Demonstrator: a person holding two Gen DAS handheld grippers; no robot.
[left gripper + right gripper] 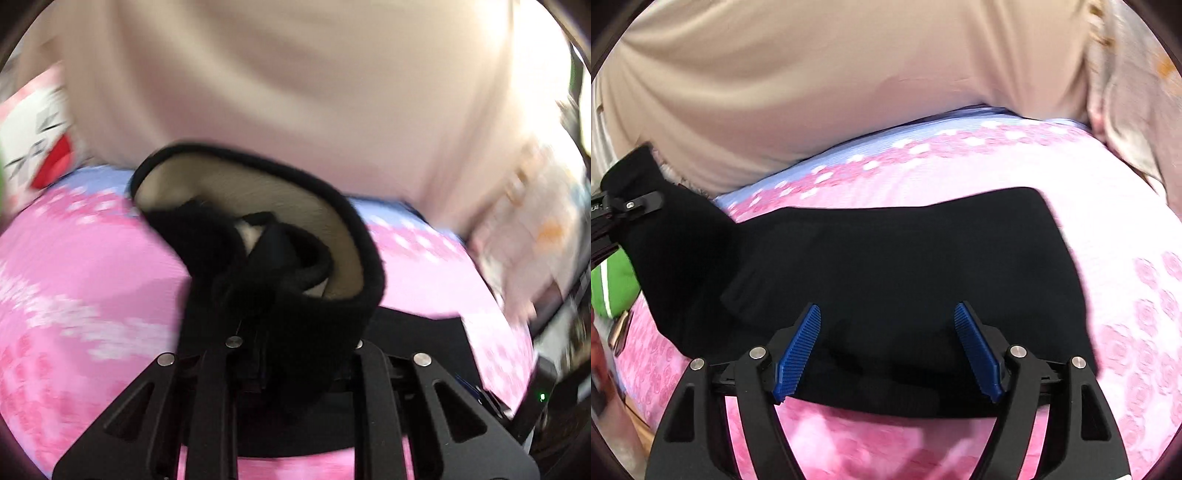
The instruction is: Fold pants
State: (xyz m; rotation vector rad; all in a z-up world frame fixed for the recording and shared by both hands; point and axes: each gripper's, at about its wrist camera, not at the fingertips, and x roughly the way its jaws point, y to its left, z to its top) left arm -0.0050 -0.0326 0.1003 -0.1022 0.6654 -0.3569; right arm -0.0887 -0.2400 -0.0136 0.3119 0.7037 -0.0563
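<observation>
The black pants (886, 273) lie across a pink flowered bedspread (1071, 177). My right gripper (888, 314) is open just above them, blue pads (798, 350) wide apart and empty. My left gripper (258, 295) is shut on a bunched end of the black pants (295, 314) and holds it raised; the cream lining (266, 199) shows inside the fold. In the right wrist view the left gripper (628, 206) appears at the far left, clamped on the lifted end. The left view is blurred.
A beige pillow or cushion (812, 81) lies along the far side of the bed. A pale patterned cloth (1126, 92) is at the right. A green object (613, 288) and a phone (618, 332) sit at the left edge.
</observation>
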